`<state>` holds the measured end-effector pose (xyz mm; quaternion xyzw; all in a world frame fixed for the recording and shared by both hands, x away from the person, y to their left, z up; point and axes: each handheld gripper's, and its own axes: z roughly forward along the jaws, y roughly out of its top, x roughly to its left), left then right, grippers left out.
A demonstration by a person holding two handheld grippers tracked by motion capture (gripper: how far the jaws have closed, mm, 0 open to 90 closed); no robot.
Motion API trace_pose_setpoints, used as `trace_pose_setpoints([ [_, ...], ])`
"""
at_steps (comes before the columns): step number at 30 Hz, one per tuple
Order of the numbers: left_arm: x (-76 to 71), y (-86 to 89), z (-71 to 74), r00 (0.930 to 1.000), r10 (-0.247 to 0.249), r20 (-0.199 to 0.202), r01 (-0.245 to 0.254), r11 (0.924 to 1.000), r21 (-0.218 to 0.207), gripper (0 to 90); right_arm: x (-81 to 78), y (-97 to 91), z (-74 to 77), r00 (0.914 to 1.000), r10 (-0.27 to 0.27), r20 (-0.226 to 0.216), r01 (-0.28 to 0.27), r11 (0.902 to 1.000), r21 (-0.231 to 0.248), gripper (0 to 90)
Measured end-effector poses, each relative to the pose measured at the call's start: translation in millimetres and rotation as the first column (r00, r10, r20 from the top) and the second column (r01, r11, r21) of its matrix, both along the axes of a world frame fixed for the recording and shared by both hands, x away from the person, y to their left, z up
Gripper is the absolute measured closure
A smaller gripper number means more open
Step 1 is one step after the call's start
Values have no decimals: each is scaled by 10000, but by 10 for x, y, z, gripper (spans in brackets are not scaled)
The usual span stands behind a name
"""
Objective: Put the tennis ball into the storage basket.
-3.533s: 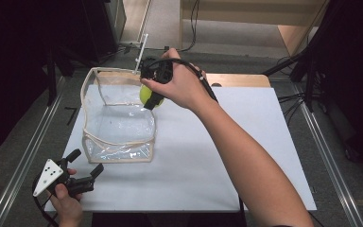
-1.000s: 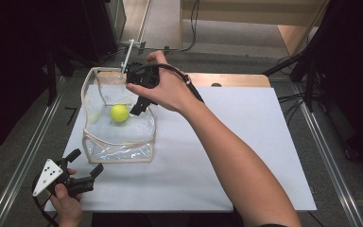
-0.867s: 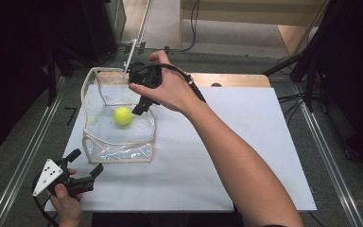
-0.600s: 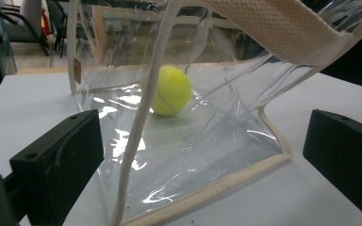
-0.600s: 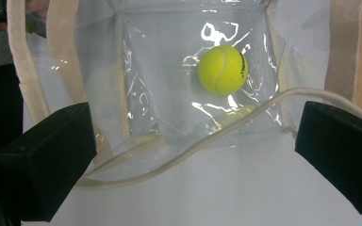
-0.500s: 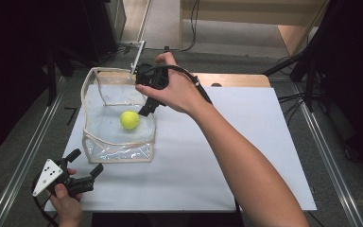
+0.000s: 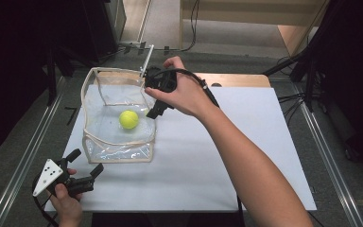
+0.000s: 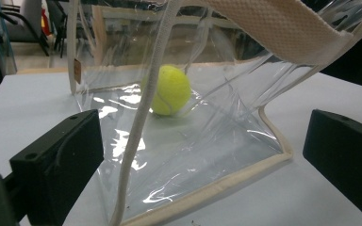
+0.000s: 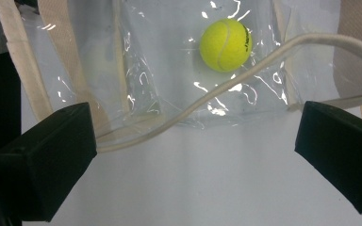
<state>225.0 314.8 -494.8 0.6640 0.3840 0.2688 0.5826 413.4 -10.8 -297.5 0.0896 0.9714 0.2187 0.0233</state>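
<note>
Lying on the floor of a clear plastic bag trimmed in cream webbing: a yellow-green tennis ball, resting loose near the middle of the bag's base, touching neither gripper. Standing open-topped on the left part of a white tabletop, with the bag's thin cream handle cord drooping across its mouth in the right gripper view and the tennis ball showing beyond that cord through the plastic. Hovering at the bag's right rim, above and just beside the ball: the right gripper, gripped in a hand reaching in from the right, jaws spread wide with nothing between them. Sitting well apart at the near left corner of the table: the left gripper, held low in the other hand, grey three-cornered plate on top, jaws likewise parted and empty. Looking from the left gripper view straight at the bag's near corner, the ball glowing behind creased plastic and a broad webbing strap arching overhead. Flanking the table: metal rails, dark floor and trailing cables.
</note>
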Motion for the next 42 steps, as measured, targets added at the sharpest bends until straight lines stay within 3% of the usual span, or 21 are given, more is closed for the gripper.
trace_pose_setpoints([
  [42,-1,-4,-1,10000,-17,15,17,10000,48,0,-13,-323,-488,9976,-534,-432,517,9978,-405,0],
])
